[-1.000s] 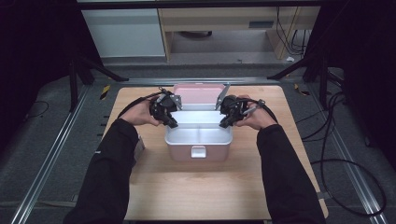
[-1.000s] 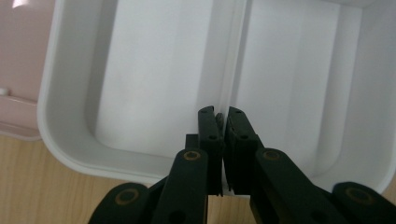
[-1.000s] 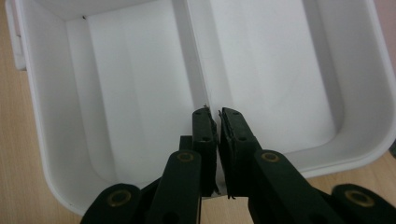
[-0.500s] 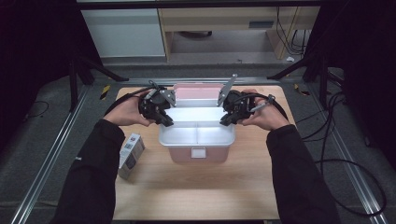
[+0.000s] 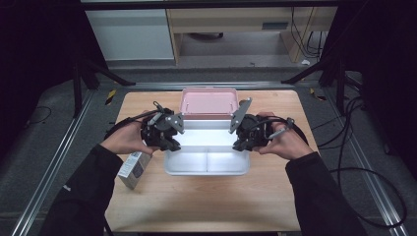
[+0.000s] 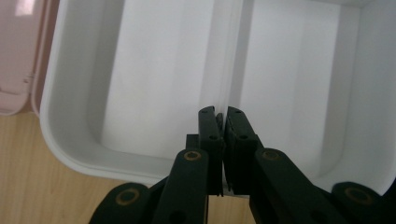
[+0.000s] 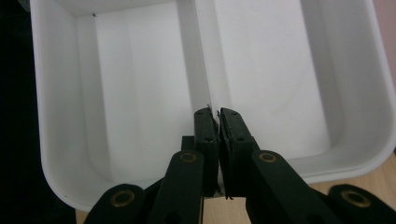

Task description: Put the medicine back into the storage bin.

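Both hand-held grippers are clamped on the white, two-compartment plastic container [image 5: 206, 157], one at each short end. The left hand-held gripper [image 6: 222, 122] has its jaws pressed together over the thin partition wall where it meets the rim, and the right hand-held gripper [image 7: 218, 122] pinches the same divider from the opposite end. In the high view the left hand-held gripper [image 5: 167, 140] and the right hand-held gripper [image 5: 242, 140] face each other across the container, which sits near the middle of the light wooden bench [image 5: 206, 206], just in front of a pink rectangular plastic lid [image 5: 208, 103] that lies flat behind it.

The step in hand looks like a two-handed carry of the container. Both compartments are empty. The next move calls for keeping the two grips level and moving together, since the hold is only on a thin wall; any twist between the hands could let the container slip or tip.

A small grey-and-white carton [image 5: 132, 169] stands on the bench near the person's left forearm, apart from the container. Around the bench the floor is dark grey with metal rails, loose black cables at the right, and pale cabinets at the far side.
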{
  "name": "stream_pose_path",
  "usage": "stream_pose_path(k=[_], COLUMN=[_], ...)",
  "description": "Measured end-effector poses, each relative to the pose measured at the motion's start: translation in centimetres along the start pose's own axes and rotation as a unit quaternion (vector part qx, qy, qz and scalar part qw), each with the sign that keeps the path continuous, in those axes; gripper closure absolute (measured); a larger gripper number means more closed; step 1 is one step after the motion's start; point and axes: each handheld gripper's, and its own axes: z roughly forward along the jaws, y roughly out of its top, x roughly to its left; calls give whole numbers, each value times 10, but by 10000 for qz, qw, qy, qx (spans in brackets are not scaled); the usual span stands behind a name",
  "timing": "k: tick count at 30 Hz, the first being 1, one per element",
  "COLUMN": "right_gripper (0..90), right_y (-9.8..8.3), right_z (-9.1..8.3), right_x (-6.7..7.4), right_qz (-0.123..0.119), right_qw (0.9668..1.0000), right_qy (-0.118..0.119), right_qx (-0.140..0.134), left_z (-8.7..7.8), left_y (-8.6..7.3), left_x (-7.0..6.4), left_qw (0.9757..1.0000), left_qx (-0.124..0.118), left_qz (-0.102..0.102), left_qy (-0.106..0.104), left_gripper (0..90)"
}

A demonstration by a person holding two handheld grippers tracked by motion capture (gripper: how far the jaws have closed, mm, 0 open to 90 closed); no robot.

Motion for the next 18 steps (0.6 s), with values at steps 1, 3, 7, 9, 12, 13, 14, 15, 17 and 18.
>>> stream_pose_path(k=[1,3,7,9,12,13,14,15,17,18], right_gripper=[867,867,866,868,870,870,870,870,869,870], right_y=[-1,-4,-9,-11,-15,-17,-20,-22,-25,-26], right_z=[0,1,4,6,10,11,14,16,22,25], right_x=[3,11,26,34,46,49,52,55,59,61], right_qz=[-10,-25,-63,-93,-146,-150,-157,-164,-165,-175], right_qw=[10000,9999,9999,9999,9997,9997,9996,9995,9995,9995], right_qy=[26,74,87,67,22,47,57,96,102,123], right_qx=[-31,-77,-113,-125,-183,-211,-243,-248,-239,-212], left_z=[0,-1,2,3,5,7,9,12,19,23], left_y=[-1,-2,-4,-5,-11,-13,-16,-17,-22,-24], left_x=[-4,-14,-30,-38,-49,-54,-58,-60,-66,-68], left_qw=[10000,10000,10000,10000,9999,9998,9997,9996,9994,9994], left_qx=[-25,-8,22,44,-98,-164,-220,-256,-332,-335], left_qz=[21,-23,-29,-26,-42,-78,-62,-80,-101,-94], left_qy=[5,-27,-15,20,64,42,43,54,17,-12], left_gripper=[865,865,866,866,864,863,865,865,866,866])
